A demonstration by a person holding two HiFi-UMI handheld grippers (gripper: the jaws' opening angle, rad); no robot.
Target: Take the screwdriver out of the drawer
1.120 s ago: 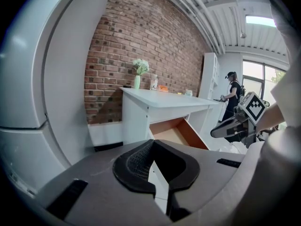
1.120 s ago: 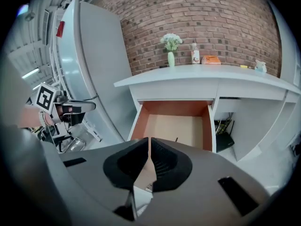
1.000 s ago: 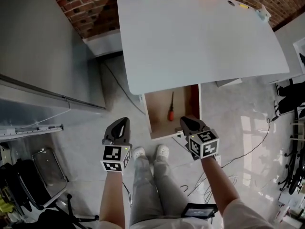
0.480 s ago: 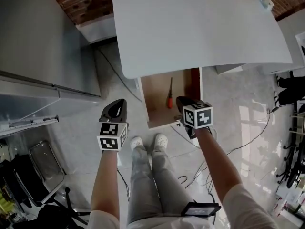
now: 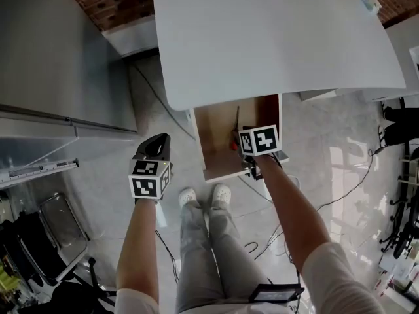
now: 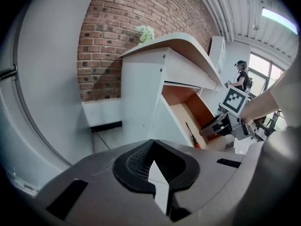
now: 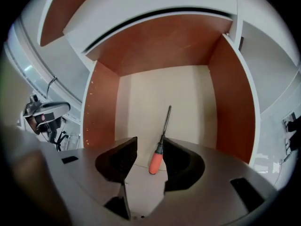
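Has just spread the right gripper (image 7: 149, 147) over the screwdriver (image 7: 160, 146), not touching; holds the left gripper (image 6: 153, 166) pressed together. Likely light, stiff: pinch the orange handle (image 7: 154, 164).

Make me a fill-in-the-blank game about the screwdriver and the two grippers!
1. The screwdriver lying in the drawer has an ____ handle.
2. The right gripper hangs over the drawer with its jaws ____.
3. The left gripper hangs beside the drawer, over the ____.

Missing words: orange; open; floor.

The right gripper's jaws have just been opening. They press on nothing, and the screwdriver lies below them.
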